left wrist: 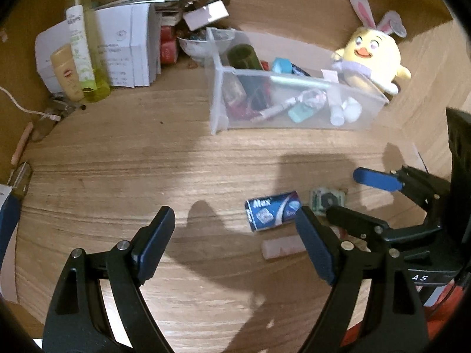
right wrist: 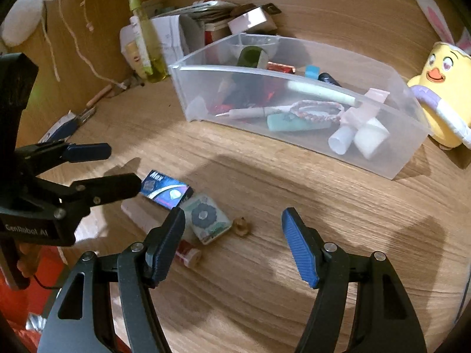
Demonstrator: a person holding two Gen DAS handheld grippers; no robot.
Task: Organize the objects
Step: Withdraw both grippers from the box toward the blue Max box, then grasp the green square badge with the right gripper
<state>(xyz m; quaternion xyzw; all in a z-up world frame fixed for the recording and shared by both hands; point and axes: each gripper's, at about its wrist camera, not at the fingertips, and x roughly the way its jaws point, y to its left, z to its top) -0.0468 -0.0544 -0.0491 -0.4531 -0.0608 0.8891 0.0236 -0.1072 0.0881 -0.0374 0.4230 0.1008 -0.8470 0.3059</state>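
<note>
Blue Max box lies flat on the desk, near left of the clear bin, touching a small green-white case. It looks light, stiff cardboard, likely slick; gripping across its short sides seems safest. Right tool and left tool both hover wide, holding nothing.

- Counter: matt wood grain.
- Bin: frosted translucent plastic.
- Chick toy: soft plush cloth.
- Small blue box: glossy printed card.
- Tongs' pads: ribbed blue.
</note>
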